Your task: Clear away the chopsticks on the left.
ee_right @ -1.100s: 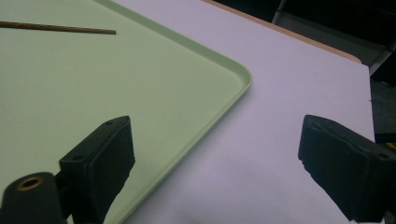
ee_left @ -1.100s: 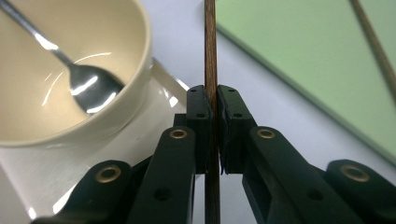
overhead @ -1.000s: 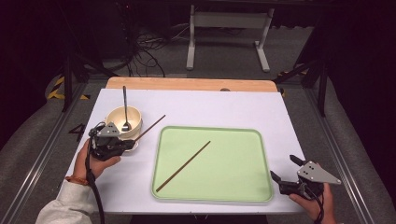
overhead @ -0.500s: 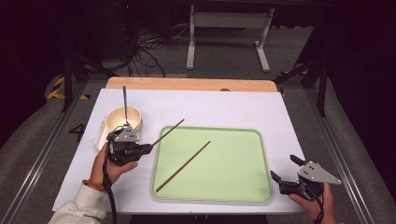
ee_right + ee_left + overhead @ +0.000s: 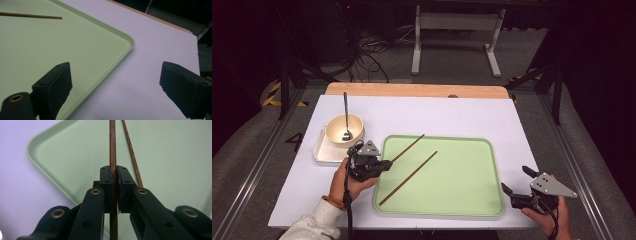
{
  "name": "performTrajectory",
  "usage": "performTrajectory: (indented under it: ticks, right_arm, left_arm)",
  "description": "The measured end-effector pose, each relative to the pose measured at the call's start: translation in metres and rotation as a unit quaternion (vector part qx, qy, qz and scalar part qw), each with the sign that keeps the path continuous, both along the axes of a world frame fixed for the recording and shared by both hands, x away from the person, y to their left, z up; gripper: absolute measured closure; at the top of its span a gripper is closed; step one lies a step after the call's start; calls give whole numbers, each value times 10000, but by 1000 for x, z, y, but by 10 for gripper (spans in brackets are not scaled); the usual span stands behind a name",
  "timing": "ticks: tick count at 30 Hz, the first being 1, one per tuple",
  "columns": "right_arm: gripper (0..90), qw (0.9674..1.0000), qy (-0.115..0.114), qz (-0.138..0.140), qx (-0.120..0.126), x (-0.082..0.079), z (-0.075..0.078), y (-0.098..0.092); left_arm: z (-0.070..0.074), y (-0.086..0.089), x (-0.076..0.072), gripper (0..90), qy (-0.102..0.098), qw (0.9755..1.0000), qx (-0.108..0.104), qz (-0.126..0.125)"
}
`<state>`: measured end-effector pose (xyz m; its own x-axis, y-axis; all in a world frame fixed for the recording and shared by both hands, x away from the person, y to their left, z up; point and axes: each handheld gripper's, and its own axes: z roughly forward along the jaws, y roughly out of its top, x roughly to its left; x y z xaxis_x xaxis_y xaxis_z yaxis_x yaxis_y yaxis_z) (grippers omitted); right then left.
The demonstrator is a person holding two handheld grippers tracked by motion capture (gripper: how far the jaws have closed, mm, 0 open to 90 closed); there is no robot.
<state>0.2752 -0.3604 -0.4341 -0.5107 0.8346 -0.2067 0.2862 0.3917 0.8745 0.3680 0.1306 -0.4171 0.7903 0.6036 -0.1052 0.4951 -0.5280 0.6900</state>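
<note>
My left gripper [image 5: 387, 163] is shut on a brown chopstick [image 5: 408, 148], held over the left edge of the green tray [image 5: 462, 200]. Between the pads in the left gripper view [image 5: 114, 173] that chopstick [image 5: 112, 145] runs straight ahead over the tray [image 5: 62, 157]. A second chopstick [image 5: 409, 177] lies slantwise on the tray, also seen beside the held one [image 5: 131, 155]. My right gripper [image 5: 517, 181] rests open at the table's front right, its jaws wide apart [image 5: 115, 85] over the tray's corner [image 5: 125, 47]; the lying chopstick's tip [image 5: 32, 15] shows far off.
A cream bowl [image 5: 344, 129] with a spoon [image 5: 346, 116] in it stands on a small white tray [image 5: 323, 154] at the left. The white table top [image 5: 452, 115] stretches behind the green tray, with a wooden strip [image 5: 412, 90] at its far edge.
My left gripper has carried the chopstick to the right, from beside the bowl to over the green tray's left edge. The right gripper has stayed put.
</note>
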Motion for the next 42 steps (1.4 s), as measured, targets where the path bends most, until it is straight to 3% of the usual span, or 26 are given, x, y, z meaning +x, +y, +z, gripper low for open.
performTrajectory:
  ticks: [5,9,16,22,34,39,42]
  right_arm:
    - [111,10000,11,-3,-1,0,0,0]
    - [111,10000,11,-2,-4,1,0,0]
    - [111,10000,8,6,-2,1,0,0]
    - [111,10000,6,10,-3,1,0,0]
    - [111,10000,13,13,-10,1,-1,0]
    - [111,10000,5,10,-8,1,0,0]
    - [111,10000,-2,-3,-4,1,0,0]
  left_arm:
    - [-8,-9,2,847,183,9997,-54,126]
    - [-12,-17,3,848,295,9995,-19,64]
    - [-19,-29,4,847,383,9992,128,71]
    - [-28,-37,6,845,469,9987,107,183]
    - [-33,-43,9,840,479,9986,105,205]
    - [-32,-45,9,799,421,9988,190,134]
    - [-31,-45,9,711,389,9990,204,73]
